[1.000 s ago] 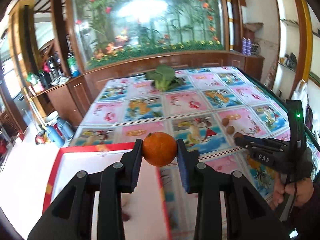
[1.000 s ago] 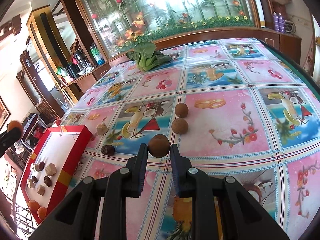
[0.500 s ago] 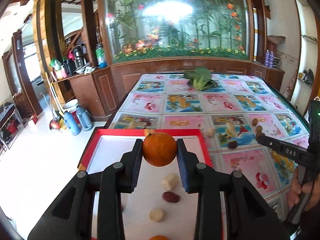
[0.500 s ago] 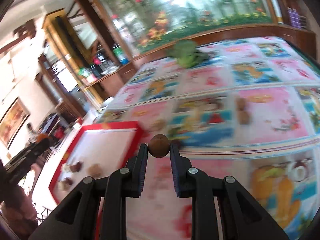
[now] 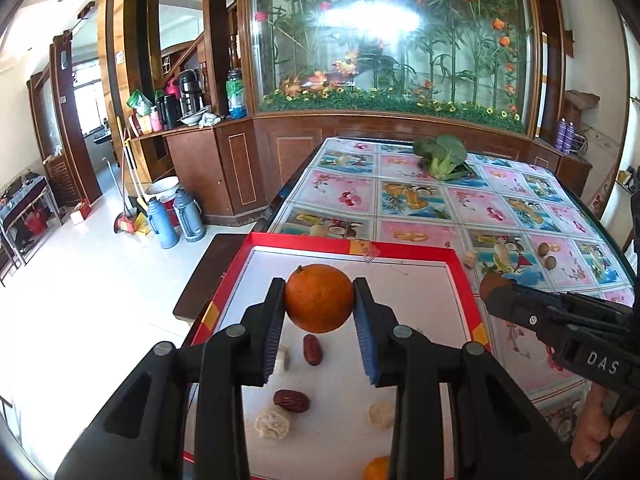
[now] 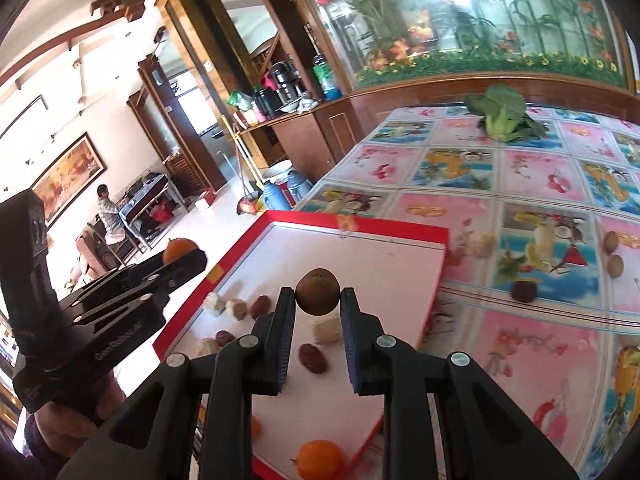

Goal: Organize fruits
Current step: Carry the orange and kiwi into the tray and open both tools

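Note:
My left gripper [image 5: 319,312] is shut on an orange [image 5: 319,298] and holds it above the red-rimmed white tray [image 5: 360,246]. My right gripper [image 6: 318,306] is shut on a small brown round fruit [image 6: 318,291], also above the tray [image 6: 360,226]. The tray holds red dates [image 5: 312,349], pale nut-like pieces [image 5: 272,423] and another orange [image 6: 321,459]. In the left wrist view the right gripper [image 5: 494,288] comes in from the right at the tray's edge. In the right wrist view the left gripper [image 6: 180,258] shows at left with its orange [image 6: 179,249].
Two brown round fruits [image 6: 612,254], a dark date [image 6: 524,291] and a pale piece [image 6: 482,243] lie on the fruit-patterned tablecloth [image 6: 540,340] right of the tray. A leafy green vegetable [image 5: 442,157] lies at the table's far end. Floor drops off left of the tray.
Both grippers have swung left from the tablecloth to over the tray, each still holding its fruit. The right gripper has come closer to the tray's right edge.

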### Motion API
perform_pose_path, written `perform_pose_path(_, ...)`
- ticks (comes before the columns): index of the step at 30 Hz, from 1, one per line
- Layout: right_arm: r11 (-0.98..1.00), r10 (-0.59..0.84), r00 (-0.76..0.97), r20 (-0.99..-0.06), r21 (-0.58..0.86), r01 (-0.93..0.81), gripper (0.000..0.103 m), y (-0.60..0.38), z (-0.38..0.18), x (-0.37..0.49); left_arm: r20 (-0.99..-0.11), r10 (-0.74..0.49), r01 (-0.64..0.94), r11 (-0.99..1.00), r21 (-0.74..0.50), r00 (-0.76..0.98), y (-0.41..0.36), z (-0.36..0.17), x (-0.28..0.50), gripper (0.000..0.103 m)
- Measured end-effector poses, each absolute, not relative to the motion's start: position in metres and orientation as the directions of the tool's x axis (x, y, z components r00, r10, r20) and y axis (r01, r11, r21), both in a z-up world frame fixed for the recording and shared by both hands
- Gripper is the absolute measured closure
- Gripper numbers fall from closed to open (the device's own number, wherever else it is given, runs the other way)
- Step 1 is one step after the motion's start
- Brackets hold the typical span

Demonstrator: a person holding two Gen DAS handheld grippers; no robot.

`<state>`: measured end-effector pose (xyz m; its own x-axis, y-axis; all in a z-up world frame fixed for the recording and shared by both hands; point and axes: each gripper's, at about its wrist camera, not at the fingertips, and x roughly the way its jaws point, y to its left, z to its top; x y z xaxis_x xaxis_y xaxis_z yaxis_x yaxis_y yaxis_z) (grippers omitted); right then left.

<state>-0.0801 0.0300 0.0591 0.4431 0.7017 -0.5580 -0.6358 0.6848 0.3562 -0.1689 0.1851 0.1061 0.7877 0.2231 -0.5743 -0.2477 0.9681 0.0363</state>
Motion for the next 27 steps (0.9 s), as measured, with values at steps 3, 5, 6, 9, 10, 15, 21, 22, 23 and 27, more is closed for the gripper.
perform_pose_path(3, 0.677, 0.701, 0.438, -0.563, 0.331, -0.658, 0.082, 0.038, 0.058, -0.088, -0.578, 0.230, -0.259, 0.965, 0.033, 0.783, 0.192, 0.103, -0.171, 0.068)
perform_pose_path(5, 0.672, 0.700, 0.431, -0.570, 0.321, -0.668, 0.082, 0.045, 0.056, -0.093, -0.582, 0.227, -0.263, 0.965, 0.024, 0.781, 0.196, 0.100, -0.173, 0.068)
perform_pose_path(6, 0.670, 0.700, 0.426, -0.573, 0.319, -0.670, 0.082, 0.047, 0.054, -0.095, -0.584, 0.229, -0.266, 0.964, 0.024, 0.779, 0.198, 0.099, -0.173, 0.067)
perform_pose_path(9, 0.667, 0.695, 0.413, -0.588, 0.312, -0.677, 0.082, 0.053, 0.049, -0.098, -0.593, 0.233, -0.273, 0.962, 0.022, 0.771, 0.204, 0.095, -0.175, 0.068)
perform_pose_path(10, 0.666, 0.693, 0.409, -0.593, 0.309, -0.679, 0.082, 0.055, 0.047, -0.100, -0.597, 0.232, -0.276, 0.961, 0.020, 0.768, 0.206, 0.093, -0.175, 0.067)
perform_pose_path(15, 0.665, 0.681, 0.396, -0.616, 0.294, -0.687, 0.082, 0.061, 0.040, -0.103, -0.612, 0.240, -0.286, 0.958, 0.023, 0.753, 0.212, 0.085, -0.178, 0.067)
perform_pose_path(21, 0.661, 0.678, 0.383, -0.627, 0.293, -0.690, 0.082, 0.064, 0.034, -0.107, -0.635, 0.251, -0.304, 0.952, 0.026, 0.731, 0.220, 0.076, -0.179, 0.067)
perform_pose_path(22, 0.662, 0.677, 0.383, -0.629, 0.291, -0.691, 0.082, 0.064, 0.033, -0.108, -0.638, 0.256, -0.308, 0.951, 0.030, 0.727, 0.221, 0.074, -0.179, 0.067)
perform_pose_path(23, 0.663, 0.674, 0.383, -0.632, 0.287, -0.692, 0.082, 0.065, 0.032, -0.108, -0.640, 0.259, -0.310, 0.950, 0.033, 0.724, 0.222, 0.073, -0.180, 0.067)
perform_pose_path(27, 0.664, 0.670, 0.376, -0.640, 0.289, -0.690, 0.082, 0.066, 0.028, -0.108, -0.653, 0.261, -0.316, 0.948, 0.035, 0.711, 0.226, 0.067, -0.180, 0.067)
